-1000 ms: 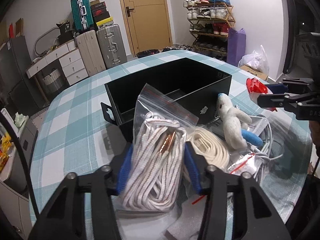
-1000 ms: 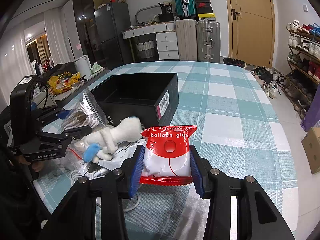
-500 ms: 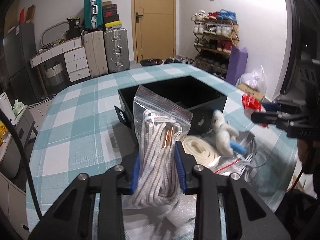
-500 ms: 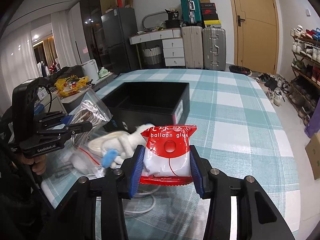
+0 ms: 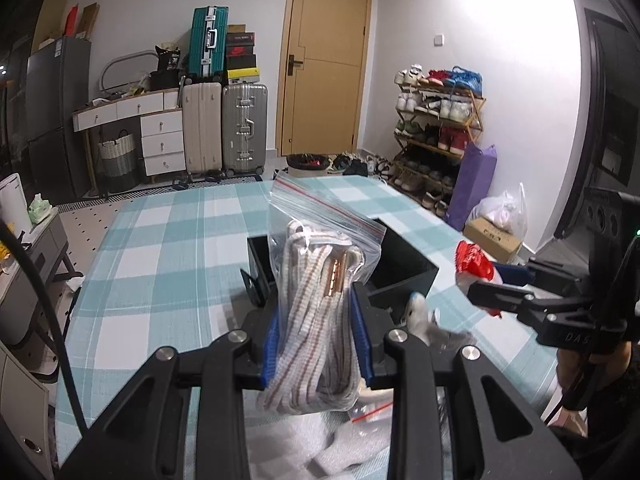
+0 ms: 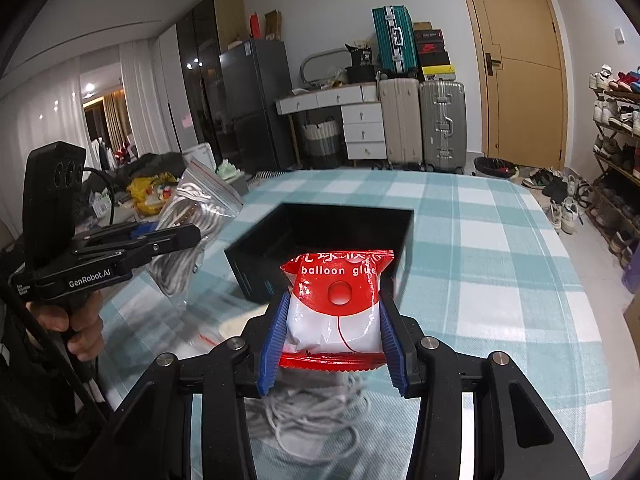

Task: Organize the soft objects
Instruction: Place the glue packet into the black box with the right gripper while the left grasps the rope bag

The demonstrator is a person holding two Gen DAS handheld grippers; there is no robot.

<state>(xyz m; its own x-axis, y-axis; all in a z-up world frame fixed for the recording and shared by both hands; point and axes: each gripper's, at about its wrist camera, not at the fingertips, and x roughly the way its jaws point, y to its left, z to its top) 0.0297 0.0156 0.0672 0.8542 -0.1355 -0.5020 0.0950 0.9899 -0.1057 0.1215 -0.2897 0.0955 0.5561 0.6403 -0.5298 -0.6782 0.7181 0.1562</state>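
1. Left tool (image 5: 316, 342) clamped on rope bag (image 5: 320, 300), above bench (image 5: 160, 260) before box (image 6: 332, 232); limp, slick film; grip mid-bundle.
2. Right tool (image 6: 332, 338) pinching glue pack (image 6: 338, 304): light, squashy.
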